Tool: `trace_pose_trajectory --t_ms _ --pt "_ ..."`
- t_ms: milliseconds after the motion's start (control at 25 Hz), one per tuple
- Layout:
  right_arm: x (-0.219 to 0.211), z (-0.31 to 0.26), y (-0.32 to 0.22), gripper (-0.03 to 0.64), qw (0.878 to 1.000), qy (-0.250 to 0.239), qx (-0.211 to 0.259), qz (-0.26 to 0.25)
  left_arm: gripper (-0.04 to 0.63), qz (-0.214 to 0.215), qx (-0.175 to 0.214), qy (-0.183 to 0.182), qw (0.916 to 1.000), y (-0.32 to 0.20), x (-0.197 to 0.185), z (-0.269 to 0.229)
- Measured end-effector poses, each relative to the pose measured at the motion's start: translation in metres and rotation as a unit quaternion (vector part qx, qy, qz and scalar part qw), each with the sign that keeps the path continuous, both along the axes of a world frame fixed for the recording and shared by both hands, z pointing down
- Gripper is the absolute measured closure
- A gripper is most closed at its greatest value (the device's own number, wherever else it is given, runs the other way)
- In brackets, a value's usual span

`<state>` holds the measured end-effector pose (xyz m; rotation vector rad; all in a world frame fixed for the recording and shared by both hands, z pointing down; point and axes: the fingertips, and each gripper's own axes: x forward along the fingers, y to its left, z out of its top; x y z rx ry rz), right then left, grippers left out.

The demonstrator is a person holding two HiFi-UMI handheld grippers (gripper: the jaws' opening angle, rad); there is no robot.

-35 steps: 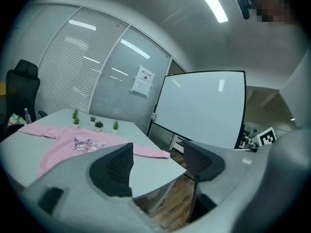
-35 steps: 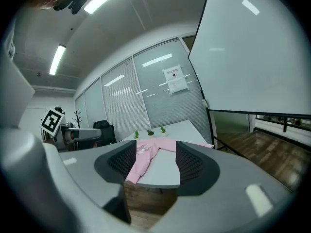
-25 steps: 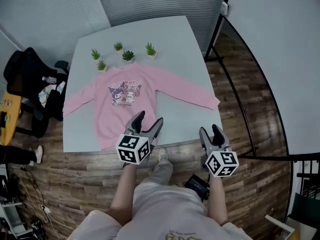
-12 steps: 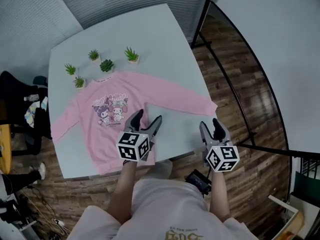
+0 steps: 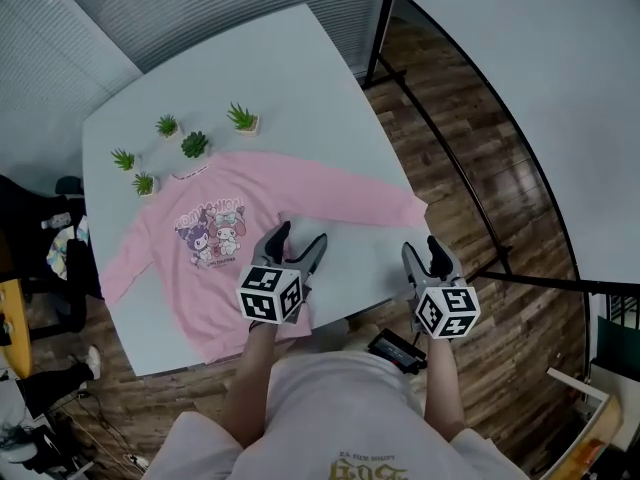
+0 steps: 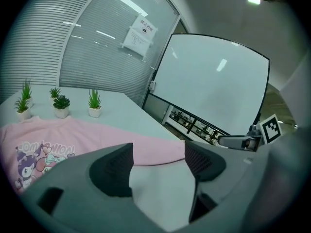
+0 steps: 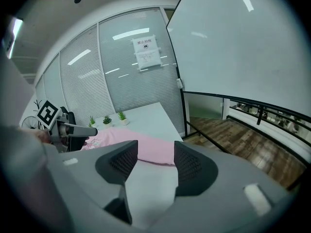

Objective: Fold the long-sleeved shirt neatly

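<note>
Unfolded pink long-sleeved cartoon-print shirt (image 5: 250, 233) flat on the white table (image 5: 300, 68), sleeves spread.
Both tongs are empty with jaws spread, the left gripper (image 5: 300, 238) near the hem, the right gripper (image 5: 422, 250) near one cuff; uneven pinches would likely skew the fold; the hem corner hides behind the left gripper's cube.
</note>
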<state>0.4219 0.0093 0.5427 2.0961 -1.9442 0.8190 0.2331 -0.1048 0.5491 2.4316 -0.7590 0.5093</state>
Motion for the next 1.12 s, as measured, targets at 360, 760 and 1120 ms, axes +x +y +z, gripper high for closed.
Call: trace_pose_trajectory --t_ms 360,760,1120 --pt "0.02 0.026 0.003 0.395 1.0 -0.001 -0.022 0.004 0.264 0.001 -0.014 -0.01 0.9998 -0.002 0.015 0.019" --pt "0.035 0.065 -0.013 0.383 0.998 -0.016 -0.059 -0.018 0.265 -0.001 -0.051 -0.04 0.9979 -0.004 0.029 0.05" --pt "0.045 0.1 -0.032 0.359 0.994 -0.066 -0.092 0.005 0.288 0.005 -0.063 -0.053 0.9966 -0.008 0.045 0.073"
